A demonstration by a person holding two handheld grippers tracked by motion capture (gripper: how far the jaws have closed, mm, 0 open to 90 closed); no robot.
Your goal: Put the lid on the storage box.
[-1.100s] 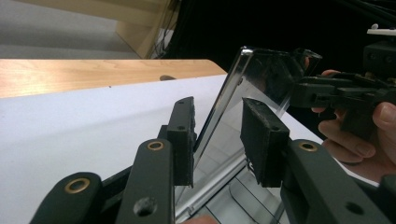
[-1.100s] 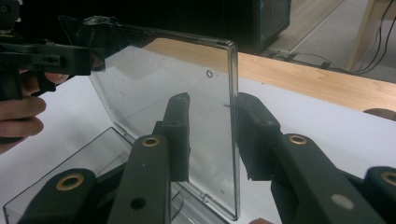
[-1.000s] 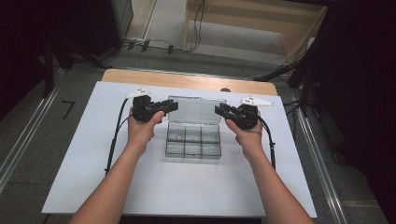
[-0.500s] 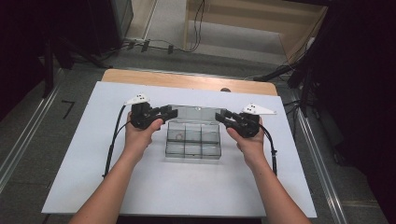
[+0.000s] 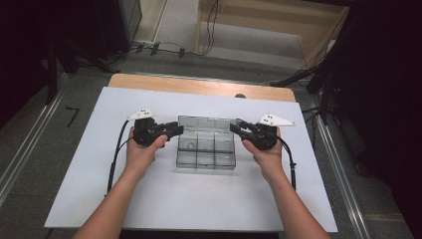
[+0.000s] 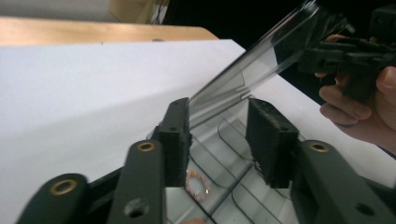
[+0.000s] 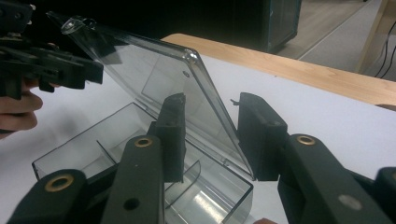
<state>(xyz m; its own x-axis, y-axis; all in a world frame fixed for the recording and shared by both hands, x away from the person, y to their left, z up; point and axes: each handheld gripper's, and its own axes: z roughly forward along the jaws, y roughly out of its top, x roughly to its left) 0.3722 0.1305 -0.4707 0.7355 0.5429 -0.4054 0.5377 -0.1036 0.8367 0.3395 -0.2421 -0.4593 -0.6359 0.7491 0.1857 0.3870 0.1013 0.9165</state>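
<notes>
Two grippers meet at a clear compartment box (image 5: 205, 148) that sits near the middle of the white worktop (image 5: 89, 189), a little toward its far edge. The box's clear lid (image 5: 205, 123) stands raised and tilted along the box's far side, hinged there.

The left gripper (image 5: 171, 130) comes in from the box's left end. In the left gripper view its jaws are partly spread and have just been closing, with the lid's (image 6: 261, 65) end edge running up between the two black pads (image 6: 272, 140); the left pad lies against the lid's edge, while the right pad stands apart from it, so nothing is pinched.

The right gripper (image 5: 238, 128) comes in from the box's right end. In the right gripper view its jaws are partly spread and straddle the lid's (image 7: 154, 79) near corner; the lid passes between the pads (image 7: 173, 135) with a gap on the right side, and whether the left pad touches it I cannot tell.

One small coppery ring (image 6: 198, 183) lies in a compartment of the box (image 6: 224, 196) at its left end.
</notes>
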